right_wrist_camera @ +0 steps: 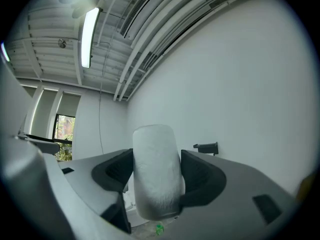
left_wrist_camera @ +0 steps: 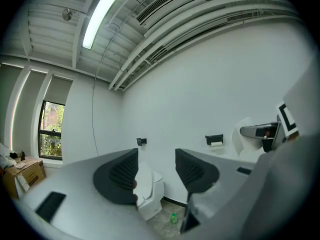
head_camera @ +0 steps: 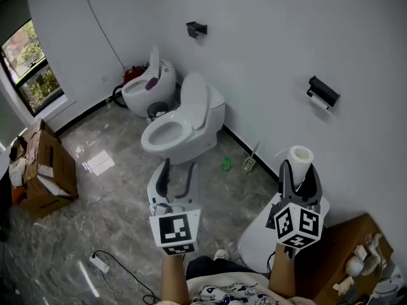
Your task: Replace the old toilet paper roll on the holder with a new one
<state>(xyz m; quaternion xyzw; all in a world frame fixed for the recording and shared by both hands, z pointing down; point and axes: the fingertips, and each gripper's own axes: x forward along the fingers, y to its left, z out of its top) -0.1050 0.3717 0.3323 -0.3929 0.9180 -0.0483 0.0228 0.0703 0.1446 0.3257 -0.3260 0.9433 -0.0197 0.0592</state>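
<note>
Two bare forearms reach forward from the bottom of the head view, each hand holding a gripper pointed away from the body. The left forearm (head_camera: 173,278) carries the left gripper (head_camera: 179,168), whose two dark jaws stand apart with nothing between them (left_wrist_camera: 156,166). The right forearm (head_camera: 283,275) carries the right gripper (head_camera: 300,171), its jaws pressed against both sides of an upright white toilet paper roll (right_wrist_camera: 156,176).

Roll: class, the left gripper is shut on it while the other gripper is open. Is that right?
Wrong gripper. The right gripper is shut on the roll, as the right gripper view shows; the left gripper is the open one.
</note>
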